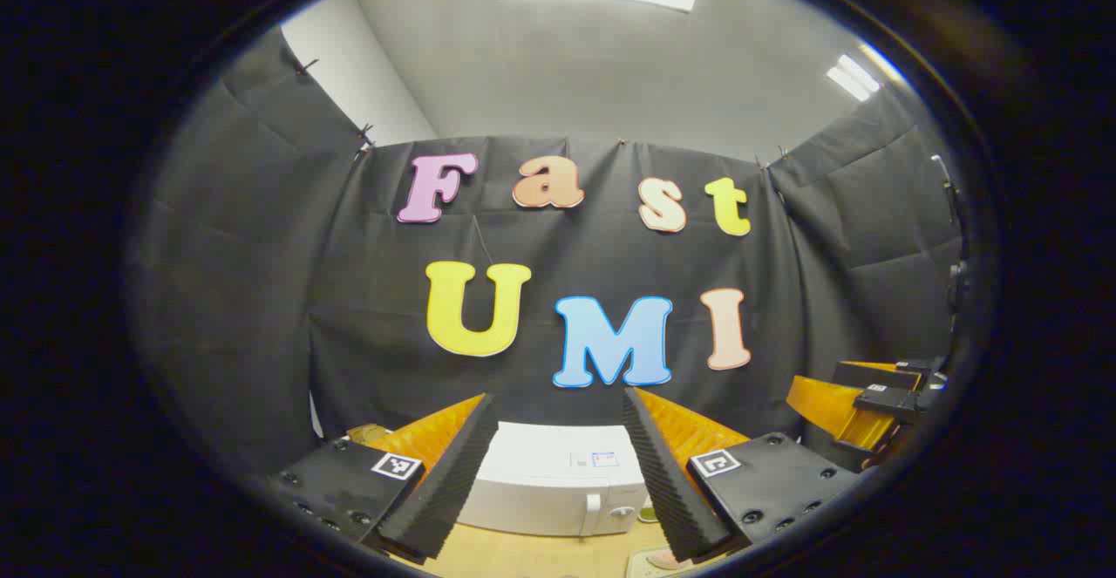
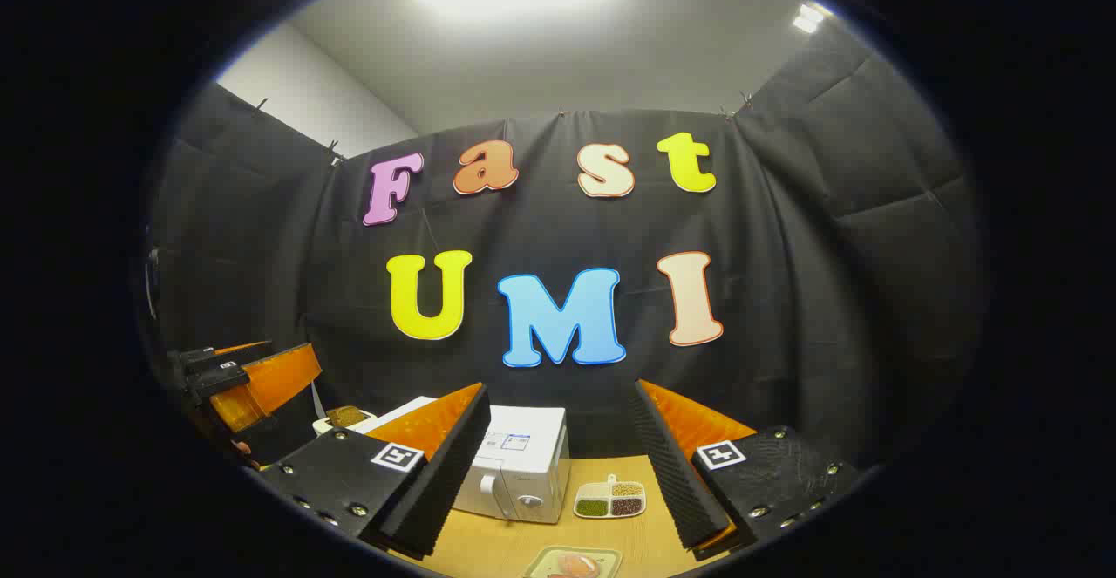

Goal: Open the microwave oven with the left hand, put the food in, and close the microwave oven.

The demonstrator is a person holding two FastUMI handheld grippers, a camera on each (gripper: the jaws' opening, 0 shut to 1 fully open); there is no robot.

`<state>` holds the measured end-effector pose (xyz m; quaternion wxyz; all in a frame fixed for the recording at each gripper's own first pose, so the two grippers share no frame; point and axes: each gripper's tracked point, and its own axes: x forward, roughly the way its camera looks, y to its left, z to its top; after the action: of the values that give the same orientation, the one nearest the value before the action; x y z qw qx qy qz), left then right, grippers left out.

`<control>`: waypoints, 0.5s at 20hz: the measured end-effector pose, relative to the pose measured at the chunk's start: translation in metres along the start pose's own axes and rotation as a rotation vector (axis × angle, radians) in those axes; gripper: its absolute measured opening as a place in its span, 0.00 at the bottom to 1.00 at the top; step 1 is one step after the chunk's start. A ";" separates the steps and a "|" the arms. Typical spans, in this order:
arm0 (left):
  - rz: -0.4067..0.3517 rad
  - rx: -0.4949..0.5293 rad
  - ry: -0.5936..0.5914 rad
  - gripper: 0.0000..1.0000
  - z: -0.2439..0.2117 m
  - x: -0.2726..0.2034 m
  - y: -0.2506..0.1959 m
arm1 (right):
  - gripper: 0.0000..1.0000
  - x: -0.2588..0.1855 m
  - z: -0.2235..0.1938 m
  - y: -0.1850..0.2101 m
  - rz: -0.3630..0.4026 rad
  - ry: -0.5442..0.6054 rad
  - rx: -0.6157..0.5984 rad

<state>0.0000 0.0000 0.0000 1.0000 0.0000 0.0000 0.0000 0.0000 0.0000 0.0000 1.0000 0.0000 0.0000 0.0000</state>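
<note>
Left gripper [image 1: 558, 473] held up off the table, fingers spread wide, nothing between them. Right gripper [image 2: 558, 473] same: fingers apart, empty, raised. Nearest on the wooden table [image 2: 488, 547]: food [image 2: 571, 566] on a pale tray [image 2: 610, 554], at the bottom edge of the right gripper view, just ahead of the right fingers, untouched. Also glimpsed low in the left gripper view, tray corner [image 1: 641, 563] partly cut off. Slightly further back: small divided dish [image 2: 610, 499] with three fillings, beside the oven's right side, apart from it. Then the white microwave oven [image 1: 558, 491], framed between the left fingers, well short of contact; door shut, handle [image 1: 594, 513] upright near the door's right edge, dial next to it. Behind and left of the oven in the right gripper view: a small bowl [image 2: 344, 419] with something brown, contents unclear. Judged progress: zero steps done. Door not opened, food not lifted, nothing inside as far as can be told. All three left: open by the handle with the left, load with the right, close. Left gripper roughly lined up on the oven front, so probably the start of the approach.
</note>
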 end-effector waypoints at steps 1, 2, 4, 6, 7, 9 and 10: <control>0.003 0.013 -0.011 0.94 0.001 0.002 0.001 | 0.98 0.002 0.000 -0.002 -0.003 0.001 0.005; 0.011 0.024 -0.018 0.94 0.002 0.004 0.003 | 0.98 0.005 -0.003 -0.006 -0.012 0.007 0.007; -0.006 0.016 -0.010 0.95 -0.002 0.010 0.002 | 0.98 0.007 -0.001 -0.010 -0.032 0.005 -0.005; -0.032 0.005 0.016 0.97 -0.007 0.017 0.003 | 0.98 0.008 0.005 -0.015 -0.075 -0.008 -0.008; -0.038 -0.003 0.012 0.97 -0.007 0.019 0.008 | 0.98 0.007 0.001 -0.011 -0.081 -0.002 -0.009; -0.053 -0.023 0.003 0.98 -0.007 0.020 0.013 | 0.98 0.004 0.004 -0.005 -0.084 -0.007 -0.023; -0.055 -0.035 0.000 0.98 -0.008 0.019 0.015 | 0.98 0.004 0.007 -0.004 -0.091 -0.016 -0.033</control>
<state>0.0193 0.0155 -0.0078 0.9995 -0.0176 0.0001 -0.0274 0.0041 -0.0044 0.0068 0.9988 -0.0167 -0.0082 -0.0455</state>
